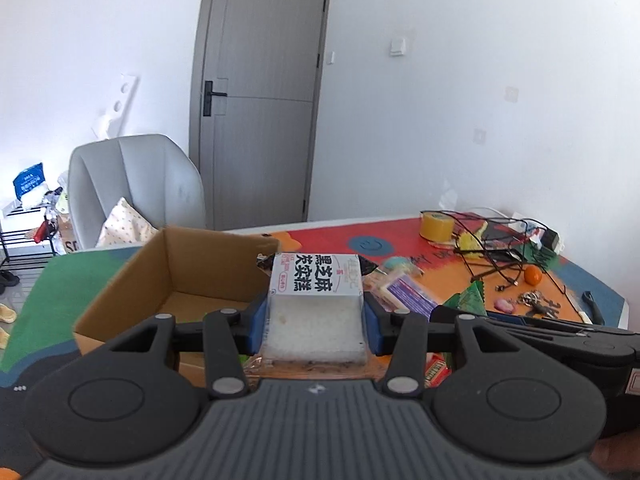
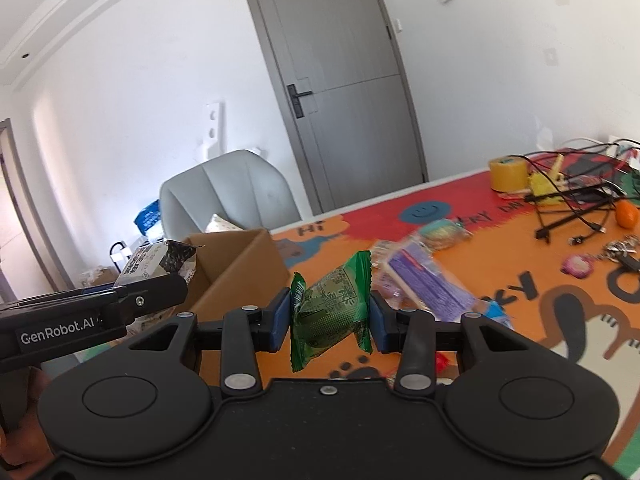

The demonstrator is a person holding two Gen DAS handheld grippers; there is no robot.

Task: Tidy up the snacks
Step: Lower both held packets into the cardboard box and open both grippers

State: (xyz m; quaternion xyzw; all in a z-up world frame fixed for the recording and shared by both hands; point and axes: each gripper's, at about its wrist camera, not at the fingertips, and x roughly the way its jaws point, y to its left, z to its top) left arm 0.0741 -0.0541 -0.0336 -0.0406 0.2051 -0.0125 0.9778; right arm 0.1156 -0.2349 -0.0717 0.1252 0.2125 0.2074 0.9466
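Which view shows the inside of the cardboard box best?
The left wrist view: the cardboard box is open toward the camera, showing its floor. The right wrist view catches only its outer wall and rim, partly behind the left gripper.

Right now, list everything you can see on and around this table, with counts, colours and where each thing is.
Cardboard box: one, brown, open, table's left side.
White snack pack: one, black lettering, in left gripper.
Green snack packet: one, in right gripper.
Purple snack pack: one, lying mid-table.
Tape roll: one, yellow, far side.
Cables: tangle, black, far right.
Orange fruit: one, beside cables.
Chair: one, grey, behind box.
Door: one, grey, shut.
Left gripper: black, blue pads.
Right gripper: black, blue pads.
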